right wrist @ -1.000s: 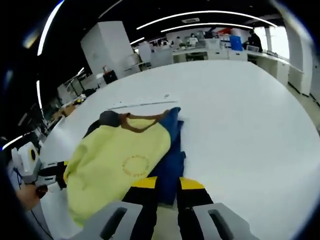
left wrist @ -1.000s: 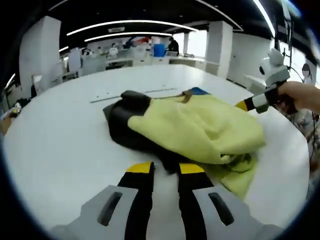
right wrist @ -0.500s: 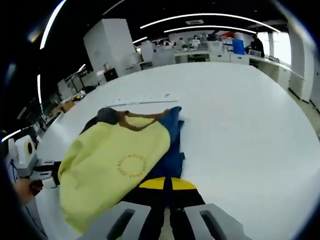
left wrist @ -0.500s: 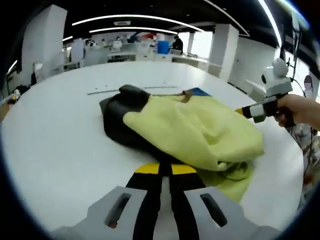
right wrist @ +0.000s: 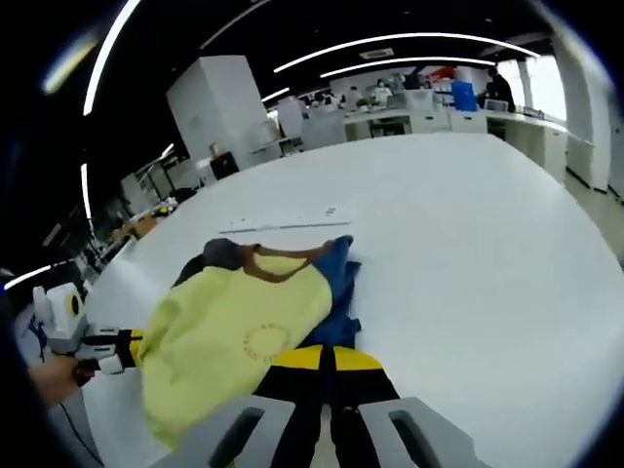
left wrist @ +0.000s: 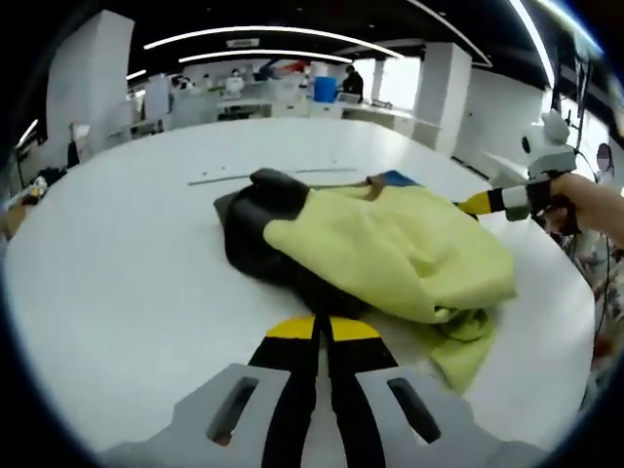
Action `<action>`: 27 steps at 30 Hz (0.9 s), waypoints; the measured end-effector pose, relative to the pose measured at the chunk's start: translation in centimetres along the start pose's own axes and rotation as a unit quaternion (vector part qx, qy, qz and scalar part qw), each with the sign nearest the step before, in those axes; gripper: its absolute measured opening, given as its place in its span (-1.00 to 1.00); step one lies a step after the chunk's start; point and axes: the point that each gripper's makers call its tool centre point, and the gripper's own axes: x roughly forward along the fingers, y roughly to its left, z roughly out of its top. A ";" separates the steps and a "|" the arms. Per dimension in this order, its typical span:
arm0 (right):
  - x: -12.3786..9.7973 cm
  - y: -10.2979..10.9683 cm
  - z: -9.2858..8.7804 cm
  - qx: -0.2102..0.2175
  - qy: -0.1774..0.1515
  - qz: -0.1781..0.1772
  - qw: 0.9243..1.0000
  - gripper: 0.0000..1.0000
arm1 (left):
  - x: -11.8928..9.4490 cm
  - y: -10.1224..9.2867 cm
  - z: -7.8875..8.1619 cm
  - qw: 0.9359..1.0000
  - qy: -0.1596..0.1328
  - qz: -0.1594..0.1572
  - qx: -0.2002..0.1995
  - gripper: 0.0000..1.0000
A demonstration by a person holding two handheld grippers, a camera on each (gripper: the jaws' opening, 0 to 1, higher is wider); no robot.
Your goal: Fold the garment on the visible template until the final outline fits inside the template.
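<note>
Yellow garment (left wrist: 400, 258) clamped in both tongs — right gripper view reveals its circular print (right wrist: 264, 338).

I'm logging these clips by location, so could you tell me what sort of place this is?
Probably a large open-plan lab or office: long ceiling light strips, rows of desks in the background, and a big white table holding the garment.

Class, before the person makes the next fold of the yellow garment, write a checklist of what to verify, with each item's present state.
1. Left gripper shut at the garment's edge: ok.
2. Right gripper shut at the blue edge: ok.
3. Fabric actually caught between the fingers: cannot tell.
4. Yellow garment whole on the white table: ok.
5. Template outline visible: cannot tell.
6. Garment lying flat: not ok, it is bunched over a dark layer.
</note>
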 end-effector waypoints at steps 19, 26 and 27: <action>-2.5 -2.9 0.7 -0.011 -0.005 -0.034 0.999 -1.00 | -3.7 8.6 -0.5 0.995 0.002 0.100 -0.017 -1.00; -3.6 -4.5 0.8 -0.015 -0.001 -0.054 0.998 -1.00 | -4.2 10.0 -0.9 0.993 0.009 0.114 -0.012 -1.00; -3.7 -4.7 0.8 -0.014 -0.001 -0.055 0.998 -1.00 | -4.4 10.3 -0.9 0.993 0.010 0.118 -0.012 -1.00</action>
